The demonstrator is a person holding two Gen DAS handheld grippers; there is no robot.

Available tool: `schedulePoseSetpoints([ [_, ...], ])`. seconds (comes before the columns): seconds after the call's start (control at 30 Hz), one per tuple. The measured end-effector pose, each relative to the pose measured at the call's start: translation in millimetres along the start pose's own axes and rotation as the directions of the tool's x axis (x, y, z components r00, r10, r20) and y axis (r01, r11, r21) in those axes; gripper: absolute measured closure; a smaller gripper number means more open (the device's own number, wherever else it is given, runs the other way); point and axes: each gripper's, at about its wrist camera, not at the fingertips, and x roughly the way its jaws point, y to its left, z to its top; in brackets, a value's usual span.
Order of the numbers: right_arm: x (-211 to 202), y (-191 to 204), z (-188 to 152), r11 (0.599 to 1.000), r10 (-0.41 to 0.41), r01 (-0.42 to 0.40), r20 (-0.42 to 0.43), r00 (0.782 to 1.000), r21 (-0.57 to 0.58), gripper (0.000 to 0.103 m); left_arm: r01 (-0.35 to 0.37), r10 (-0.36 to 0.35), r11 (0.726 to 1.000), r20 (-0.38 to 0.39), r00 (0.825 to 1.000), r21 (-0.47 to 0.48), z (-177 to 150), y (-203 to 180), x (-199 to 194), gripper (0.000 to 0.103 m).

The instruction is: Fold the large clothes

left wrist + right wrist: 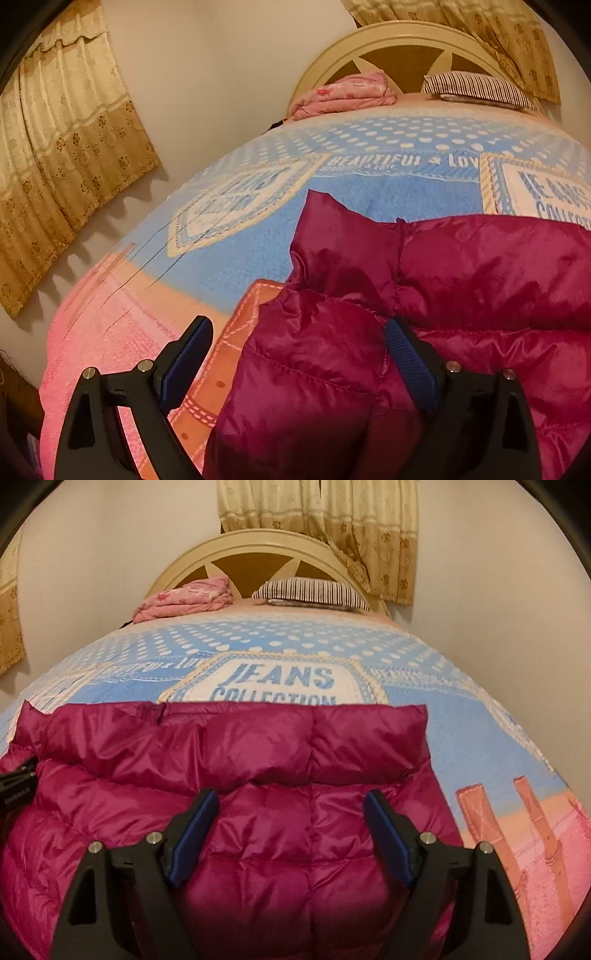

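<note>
Magenta puffer jacket (pixel 258 768) lies spread on the bed (pixel 480 716), filling the lower half of both views, one sleeve (pixel 332 350) flopped over at its left edge. Left gripper (pixel 295 354) jaws spread, straddling that sleeve, no pinch. Right gripper (pixel 291 834) jaws spread over the quilted body, nothing held. Looks like pre-grasp for a fold: next, drop onto an edge, pinch fabric, then lift it over
</note>
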Motion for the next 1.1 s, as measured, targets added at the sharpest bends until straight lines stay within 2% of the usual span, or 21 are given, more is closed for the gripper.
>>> schedulePoseSetpoints([
  [0.33,13,-6,-5,0.999,-0.018,0.020,-0.060,0.998,0.046,0.015,0.049,-0.047,0.999,-0.065,0.997,0.020,1,-9,18,0.007],
  [0.8,30,-10,-7,0.997,-0.005,0.016,-0.145,0.989,0.072,0.011,0.068,-0.067,0.998,-0.088,0.994,0.005,-1,-7,23,0.005],
  [1.1,35,-9,-7,0.997,-0.009,0.022,-0.169,0.986,0.074,0.010,0.068,-0.067,0.998,-0.096,0.993,0.008,-1,-8,26,0.005],
])
